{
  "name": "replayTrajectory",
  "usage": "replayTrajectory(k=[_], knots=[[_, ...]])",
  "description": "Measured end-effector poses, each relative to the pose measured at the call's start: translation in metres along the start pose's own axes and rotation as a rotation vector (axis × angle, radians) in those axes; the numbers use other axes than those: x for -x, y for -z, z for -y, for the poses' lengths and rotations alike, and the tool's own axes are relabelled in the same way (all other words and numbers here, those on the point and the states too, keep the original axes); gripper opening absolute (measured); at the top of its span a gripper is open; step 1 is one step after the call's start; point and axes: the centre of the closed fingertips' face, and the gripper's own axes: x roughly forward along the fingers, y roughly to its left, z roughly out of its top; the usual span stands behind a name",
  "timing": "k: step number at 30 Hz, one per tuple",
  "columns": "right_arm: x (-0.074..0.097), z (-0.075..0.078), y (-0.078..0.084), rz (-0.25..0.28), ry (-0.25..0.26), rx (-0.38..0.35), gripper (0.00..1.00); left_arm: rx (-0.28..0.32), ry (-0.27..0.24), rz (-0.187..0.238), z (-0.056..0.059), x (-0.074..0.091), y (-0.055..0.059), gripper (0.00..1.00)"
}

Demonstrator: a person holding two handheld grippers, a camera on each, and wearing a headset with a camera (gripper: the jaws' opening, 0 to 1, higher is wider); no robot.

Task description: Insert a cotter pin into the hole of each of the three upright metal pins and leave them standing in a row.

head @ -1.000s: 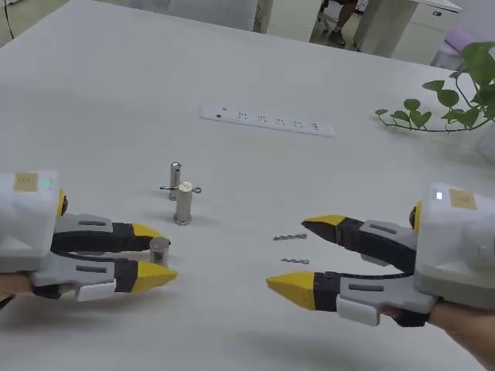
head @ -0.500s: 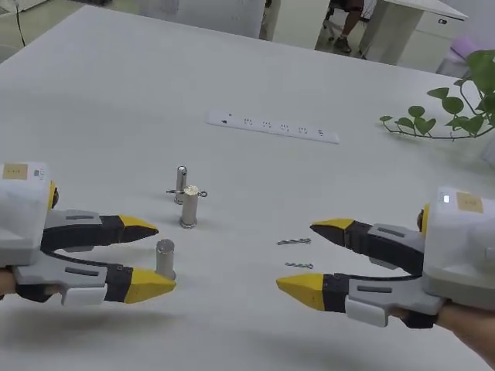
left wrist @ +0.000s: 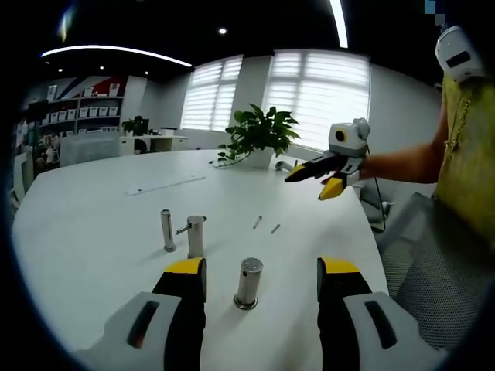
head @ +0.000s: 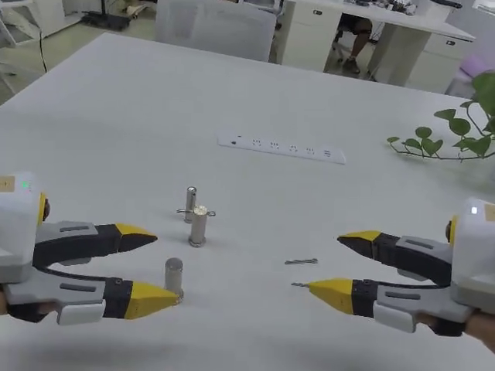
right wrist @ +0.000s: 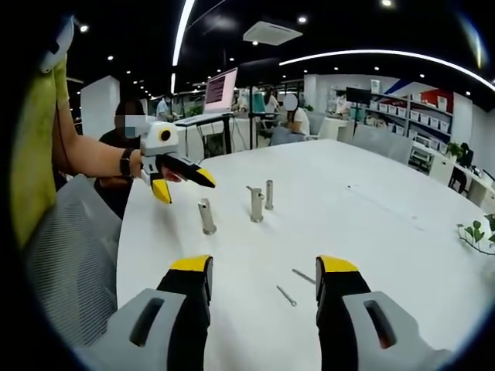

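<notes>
In the head view, the left gripper (head: 168,267) was open, with a wide gap between its two yellow tips. One metal pin, the near pin (head: 173,277), stood up on the white table (head: 116,116) right by the lower tip. I could not tell if they touched. A little further off stood the middle pin (head: 199,226), with a thin cotter pin sticking out sideways near its top. The far pin (head: 190,204) stood just behind it. The right gripper (head: 325,263) was open too and held nothing. Two loose cotter pins lay flat on the table near it, one (head: 300,261) between its tips and one (head: 298,285) right at the lower tip. A white power strip (head: 282,147) lay further back, and a green plant (head: 456,135) was off to the right.

In the left gripper view, the left gripper (left wrist: 261,267) was open. The near pin (left wrist: 248,283) stood in the gap just past its tips, and neither tip touched it. The middle pin (left wrist: 196,236) and the far pin (left wrist: 167,229) stood further away, side by side. The loose cotter pins (left wrist: 267,226) lay beyond them. The right gripper (left wrist: 329,166) was up in the air, open.

In the right gripper view, the right gripper (right wrist: 263,267) was open and empty. The two loose cotter pins (right wrist: 294,286) lay on the table just ahead of it. The three pins (right wrist: 256,204) stood in a row further off. The left gripper (right wrist: 186,185) was open beside the near pin (right wrist: 206,216).
</notes>
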Motion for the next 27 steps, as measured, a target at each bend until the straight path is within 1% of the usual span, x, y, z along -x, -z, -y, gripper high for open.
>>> replayTrajectory(k=[5, 6, 8, 12, 15, 18, 21, 24, 25, 26, 27], knots=[[0.007, 0.014, -0.001, -0.027, 0.015, 0.02, 0.53, -0.007, -0.044, 0.031, 0.004, 0.014, -0.013, 0.56], [0.008, 0.017, -0.002, -0.029, 0.014, 0.024, 0.53, -0.006, -0.053, 0.047, 0.007, 0.017, -0.018, 0.56], [0.011, 0.023, -0.004, -0.031, 0.015, 0.03, 0.51, -0.008, -0.061, 0.06, 0.011, 0.021, -0.021, 0.56], [0.011, 0.036, -0.004, -0.064, 0.009, 0.056, 0.49, -0.003, -0.08, 0.051, 0.017, 0.024, -0.018, 0.56], [0.011, 0.043, -0.003, -0.092, -0.001, 0.072, 0.48, 0.0, -0.093, 0.057, 0.022, 0.027, -0.021, 0.56], [0.01, 0.047, -0.001, -0.118, -0.02, 0.084, 0.47, 0.001, -0.106, 0.065, 0.026, 0.029, -0.023, 0.56], [0.005, 0.051, 0.005, -0.166, -0.042, 0.105, 0.43, 0.003, -0.114, 0.058, 0.03, 0.028, -0.022, 0.55], [-0.002, 0.053, 0.009, -0.189, -0.058, 0.115, 0.42, 0.002, -0.115, 0.056, 0.035, 0.027, -0.022, 0.55], [-0.003, 0.053, 0.012, -0.206, -0.064, 0.123, 0.41, 0.002, -0.116, 0.053, 0.035, 0.027, -0.022, 0.55], [-0.005, 0.053, 0.017, -0.238, -0.074, 0.148, 0.4, 0.003, -0.115, 0.051, 0.036, 0.026, -0.021, 0.55], [-0.007, 0.055, 0.019, -0.254, -0.073, 0.158, 0.39, 0.003, -0.114, 0.051, 0.037, 0.026, -0.021, 0.55]])
